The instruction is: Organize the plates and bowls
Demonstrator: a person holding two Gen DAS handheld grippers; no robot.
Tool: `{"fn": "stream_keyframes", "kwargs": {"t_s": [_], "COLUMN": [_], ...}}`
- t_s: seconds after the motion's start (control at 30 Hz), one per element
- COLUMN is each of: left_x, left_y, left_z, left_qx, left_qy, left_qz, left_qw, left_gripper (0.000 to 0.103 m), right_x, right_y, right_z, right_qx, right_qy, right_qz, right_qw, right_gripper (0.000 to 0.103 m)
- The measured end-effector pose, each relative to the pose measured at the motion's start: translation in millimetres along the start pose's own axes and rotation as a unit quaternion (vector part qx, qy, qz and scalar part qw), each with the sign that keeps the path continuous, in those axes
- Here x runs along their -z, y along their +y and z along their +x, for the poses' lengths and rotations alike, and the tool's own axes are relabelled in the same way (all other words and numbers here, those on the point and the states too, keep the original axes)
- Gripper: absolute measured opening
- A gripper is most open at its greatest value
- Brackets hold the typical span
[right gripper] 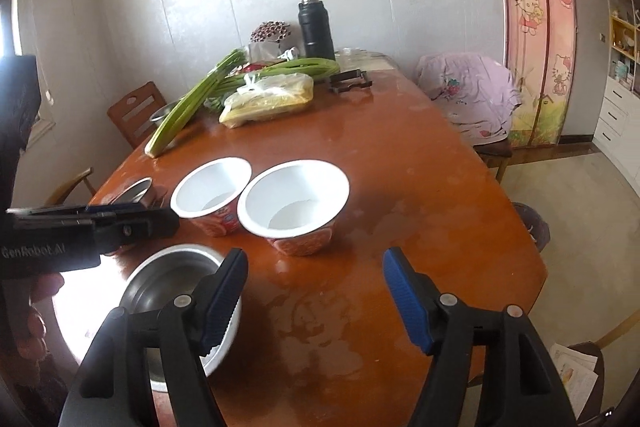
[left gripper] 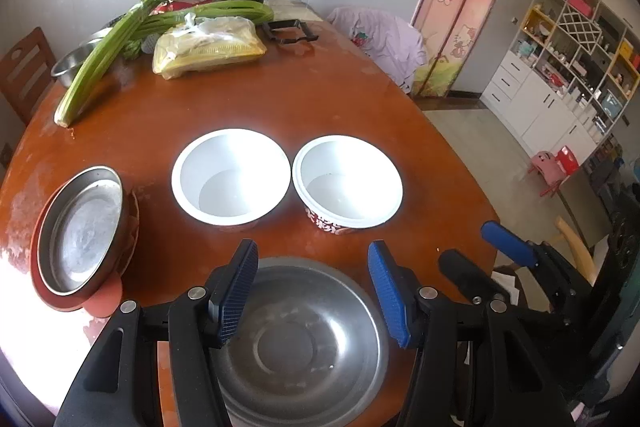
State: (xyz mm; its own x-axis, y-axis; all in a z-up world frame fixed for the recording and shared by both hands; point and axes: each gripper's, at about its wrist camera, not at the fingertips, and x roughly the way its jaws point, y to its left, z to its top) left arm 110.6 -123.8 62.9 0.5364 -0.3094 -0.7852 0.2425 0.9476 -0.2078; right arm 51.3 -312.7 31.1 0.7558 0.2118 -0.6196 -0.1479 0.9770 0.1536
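In the left wrist view, the left hand-held gripper (left gripper: 312, 291) hovers at the bottom centre of the frame with its blue-padded fingers (left gripper: 236, 295) spread wide apart and holding nothing, directly above a wide, shallow stainless-steel bowl (left gripper: 304, 347) that sits on the glossy reddish-brown wooden worktop (left gripper: 256, 99). Just beyond it, in the middle of the frame, two white-lined paper bowls with red printed sides stand side by side, rims almost touching: the left paper bowl (left gripper: 231, 177) and the right paper bowl (left gripper: 347, 182). At the left edge a round steel dish (left gripper: 82, 229) rests tilted inside a red plastic plate (left gripper: 105, 301). In the right wrist view, the right hand-held gripper (right gripper: 316, 293) occupies the bottom centre, its fingers likewise parted and empty (one pad overlaps the steel bowl's rim in the picture, though contact cannot be told). In the upper left of that frame lie green celery stalks (right gripper: 188, 107), a clear plastic bag of yellow food (right gripper: 268, 101) and a black thermos flask (right gripper: 316, 27).
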Motion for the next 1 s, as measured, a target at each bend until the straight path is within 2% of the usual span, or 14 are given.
{"fn": "stream_keyframes", "kwargs": {"t_s": [0.27,0.63,0.8,1.0], "left_x": [-12,-26,-29,-31], "left_y": [-7,-14,-19,-14], "left_z": [29,59,72,78], "left_qx": [0.027,0.020,0.030,0.018], "left_qy": [0.034,0.046,0.060,0.055], "left_qz": [-0.031,-0.042,-0.043,-0.060], "left_qw": [0.9986,0.9979,0.9968,0.9966], "left_gripper": [0.059,0.059,0.059,0.059], "right_x": [-13,-20,-19,-23], "right_y": [-16,-21,-23,-27], "right_z": [9,41,54,71], "right_qx": [0.007,0.013,0.012,0.022], "right_qy": [0.001,0.018,0.027,0.038], "right_qz": [0.013,0.011,0.014,0.014], "right_qw": [1.000,1.000,0.999,0.999], "right_gripper": [0.070,0.070,0.070,0.070]}}
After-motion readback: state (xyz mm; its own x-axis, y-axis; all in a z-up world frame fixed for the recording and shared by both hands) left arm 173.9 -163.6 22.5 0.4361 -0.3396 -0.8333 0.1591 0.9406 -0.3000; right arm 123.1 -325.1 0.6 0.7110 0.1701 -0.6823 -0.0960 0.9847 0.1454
